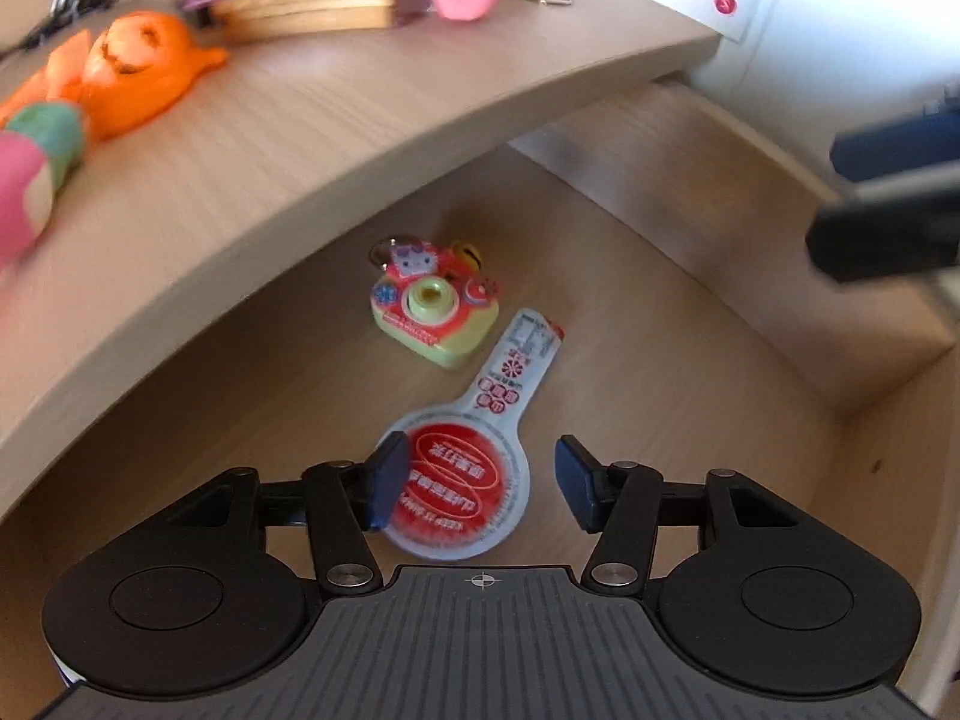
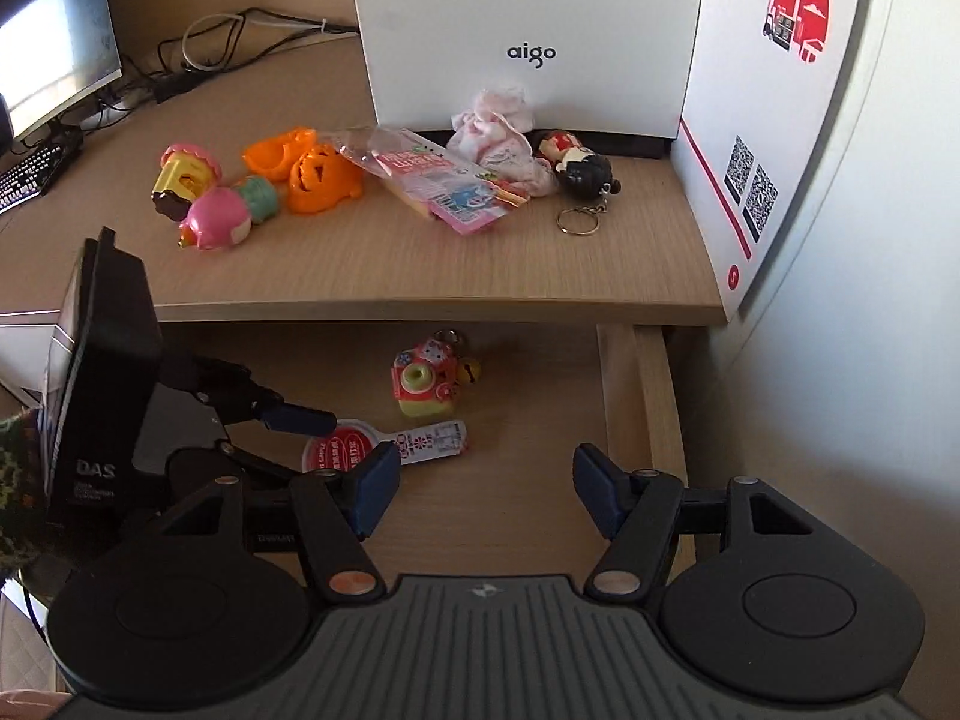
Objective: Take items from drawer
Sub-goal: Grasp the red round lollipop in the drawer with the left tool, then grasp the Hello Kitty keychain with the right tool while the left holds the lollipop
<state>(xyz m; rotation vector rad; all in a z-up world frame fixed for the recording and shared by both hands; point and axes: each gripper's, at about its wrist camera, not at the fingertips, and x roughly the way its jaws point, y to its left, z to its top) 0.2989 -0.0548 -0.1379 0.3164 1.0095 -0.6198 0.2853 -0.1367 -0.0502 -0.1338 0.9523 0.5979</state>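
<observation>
The open drawer (image 2: 621, 408) under the desk holds a toy camera keychain (image 1: 432, 312) in green, red and pink. Beside it lies a flat paddle-shaped red and white packet (image 1: 462, 480). My left gripper (image 1: 483, 480) is open low over the drawer floor, with the packet's round red end between its blue fingers; contact cannot be told. My right gripper (image 2: 485, 492) is open above the drawer's front right part with nothing between its fingers. The packet (image 2: 420, 441) and the camera (image 2: 429, 387) lie ahead of it to the left.
On the desk top (image 2: 420, 276) lie orange pumpkin toys (image 2: 324, 177), a pink round toy (image 2: 216, 219), a pink packet (image 2: 444, 180), a doll keychain (image 2: 579, 171) and a pink cloth (image 2: 501, 132). A white aigo box (image 2: 528, 30) stands behind; a white panel (image 2: 774, 120) stands on the right.
</observation>
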